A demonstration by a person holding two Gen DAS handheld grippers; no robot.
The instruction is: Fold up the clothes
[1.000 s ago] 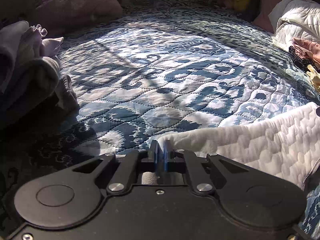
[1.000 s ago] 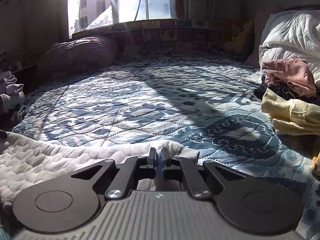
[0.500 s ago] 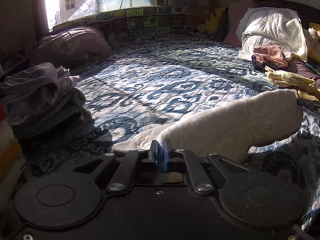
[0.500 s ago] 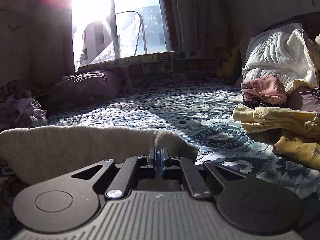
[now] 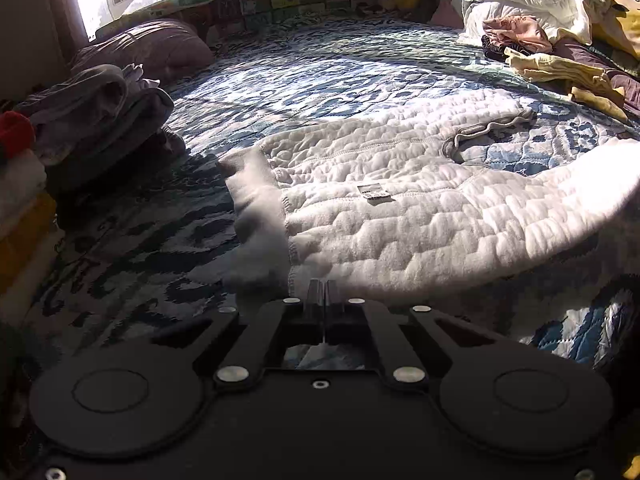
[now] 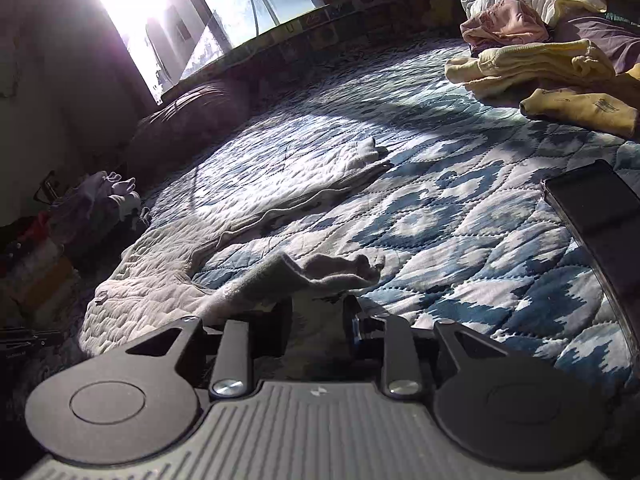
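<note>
Sunlit from the window behind, the bed's blue patterned quilt [image 5: 304,76] carries a white quilted garment [image 5: 400,216] spread across its near edge, inside out by the look of the label and seams. Left tongs [image 5: 322,292] are pinched together on the garment's near hem beside a cuff, likely to keep that side anchored and taut. Right tongs [image 6: 318,316] stand parted, a rumpled sleeve end [image 6: 320,268] lying just ahead of them, unheld. Folded clothes [image 5: 84,112] sit at the left edge; loose yellow clothes [image 6: 540,68] wait at the far right corner.
</note>
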